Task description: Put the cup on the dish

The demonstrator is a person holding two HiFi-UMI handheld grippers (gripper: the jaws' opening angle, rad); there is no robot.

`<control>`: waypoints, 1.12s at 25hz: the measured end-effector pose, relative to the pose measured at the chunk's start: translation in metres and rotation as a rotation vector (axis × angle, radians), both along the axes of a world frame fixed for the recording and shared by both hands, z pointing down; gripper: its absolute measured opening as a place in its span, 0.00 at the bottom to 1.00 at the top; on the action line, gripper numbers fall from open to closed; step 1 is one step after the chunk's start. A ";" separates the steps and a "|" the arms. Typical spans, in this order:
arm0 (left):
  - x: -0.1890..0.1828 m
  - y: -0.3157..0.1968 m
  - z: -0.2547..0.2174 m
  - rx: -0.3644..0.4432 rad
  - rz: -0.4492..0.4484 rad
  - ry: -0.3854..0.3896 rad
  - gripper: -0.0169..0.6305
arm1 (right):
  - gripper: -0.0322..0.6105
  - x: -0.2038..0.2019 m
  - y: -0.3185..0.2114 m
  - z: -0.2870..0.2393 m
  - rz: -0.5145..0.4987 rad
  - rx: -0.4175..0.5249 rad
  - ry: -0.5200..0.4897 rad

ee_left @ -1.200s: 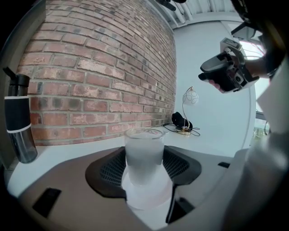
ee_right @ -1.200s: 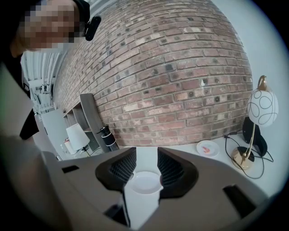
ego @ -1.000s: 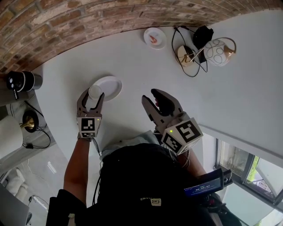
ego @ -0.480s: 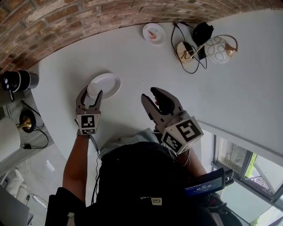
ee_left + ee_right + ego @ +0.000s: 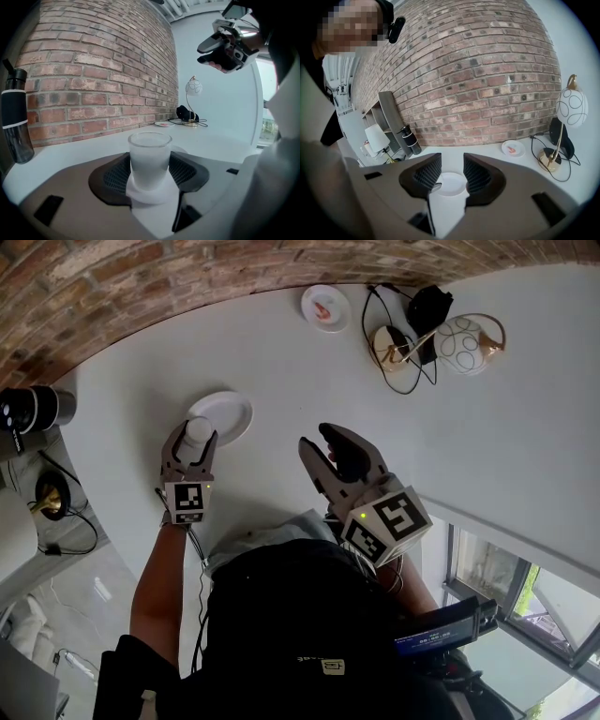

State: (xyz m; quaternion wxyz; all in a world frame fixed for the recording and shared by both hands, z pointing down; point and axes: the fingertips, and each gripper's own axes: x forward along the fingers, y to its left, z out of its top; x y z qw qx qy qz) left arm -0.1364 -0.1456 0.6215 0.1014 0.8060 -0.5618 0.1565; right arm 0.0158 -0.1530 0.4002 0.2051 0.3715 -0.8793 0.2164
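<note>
Left tongs (image 5: 191,439) are closed on the frosted glass cup (image 5: 199,430), with the pads against its lower wall and the rim standing clear above. We find the cup upright at the near edge of the white dish (image 5: 230,413) on the desk (image 5: 300,371), not yet set on it, while the right tongs (image 5: 319,442) hang parted and empty, well to the side. We judge the cup light, rigid, smooth and breakable, so this low two-sided hold on the wall suits it, and we advise a gentle set-down at the dish's centre.

one cup (image 5: 199,430), two dishes (image 5: 236,412) (image 5: 311,298), two tools (image 5: 194,440) (image 5: 317,439)
</note>
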 end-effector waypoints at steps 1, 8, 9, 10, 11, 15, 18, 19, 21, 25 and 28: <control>0.000 0.000 0.002 -0.002 -0.003 0.002 0.43 | 0.28 -0.001 0.000 0.000 -0.001 0.002 -0.001; 0.002 -0.002 0.004 -0.007 -0.002 -0.004 0.43 | 0.28 0.004 -0.002 0.002 0.010 -0.002 -0.002; 0.003 -0.003 0.004 -0.006 -0.003 -0.008 0.43 | 0.28 0.004 -0.002 0.002 0.009 -0.003 -0.004; 0.003 -0.003 0.004 -0.007 -0.003 -0.012 0.43 | 0.28 0.004 -0.002 0.003 0.008 -0.005 -0.005; 0.004 -0.004 0.004 -0.007 -0.003 -0.016 0.43 | 0.28 0.004 -0.002 0.003 0.007 -0.005 -0.007; 0.006 -0.005 0.005 -0.013 0.000 -0.017 0.43 | 0.28 0.002 -0.003 0.003 0.007 -0.008 -0.016; 0.006 -0.005 0.006 -0.017 0.006 -0.013 0.43 | 0.28 0.002 -0.004 0.004 0.006 -0.007 -0.023; 0.007 -0.005 0.006 -0.020 0.007 -0.008 0.43 | 0.28 0.002 -0.004 0.004 0.006 -0.007 -0.024; 0.007 -0.005 0.007 -0.035 0.010 0.018 0.43 | 0.28 0.002 -0.005 0.005 0.008 -0.008 -0.029; 0.008 -0.006 0.008 -0.045 0.021 0.038 0.43 | 0.28 0.002 -0.004 0.007 0.009 -0.017 -0.035; 0.008 -0.007 0.011 -0.056 0.026 0.010 0.43 | 0.28 0.001 -0.004 0.007 0.008 -0.017 -0.039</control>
